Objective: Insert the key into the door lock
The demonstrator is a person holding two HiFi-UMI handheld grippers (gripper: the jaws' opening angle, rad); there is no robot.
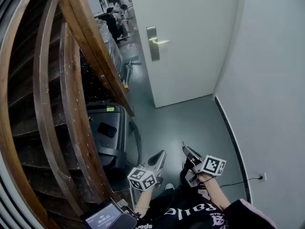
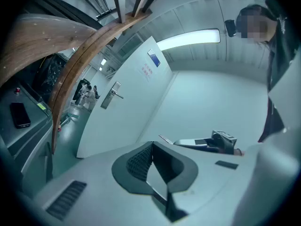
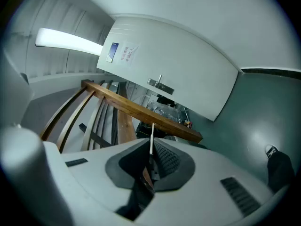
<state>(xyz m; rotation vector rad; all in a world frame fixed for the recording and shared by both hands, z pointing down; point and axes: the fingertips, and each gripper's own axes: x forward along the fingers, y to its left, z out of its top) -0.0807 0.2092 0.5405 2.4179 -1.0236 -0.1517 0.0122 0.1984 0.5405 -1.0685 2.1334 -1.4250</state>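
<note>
The white door point(image 1: 190, 37) stands far ahead, with a metal lock plate and lever handle point(image 1: 153, 43) on its left side. My right gripper point(image 1: 187, 151) is low over the floor, well short of the door, shut on a thin key point(image 1: 182, 142). In the right gripper view the key's blade point(image 3: 151, 138) sticks out from the closed jaws of the right gripper point(image 3: 151, 157), and the lock plate point(image 3: 160, 84) is small and far. My left gripper point(image 1: 158, 159) is beside it, shut and holding nothing. The left gripper point(image 2: 151, 147) sees the handle point(image 2: 111, 94) and the key tip point(image 2: 164, 139).
A curved wooden stair rail point(image 1: 90, 46) fills the left side. Below it stands a treadmill point(image 1: 107, 137) with a phone point(image 1: 106, 130) on it. People point(image 1: 116, 15) sit far back, past the door. A white wall point(image 1: 271, 80) with a socket point(image 1: 260, 177) closes the right.
</note>
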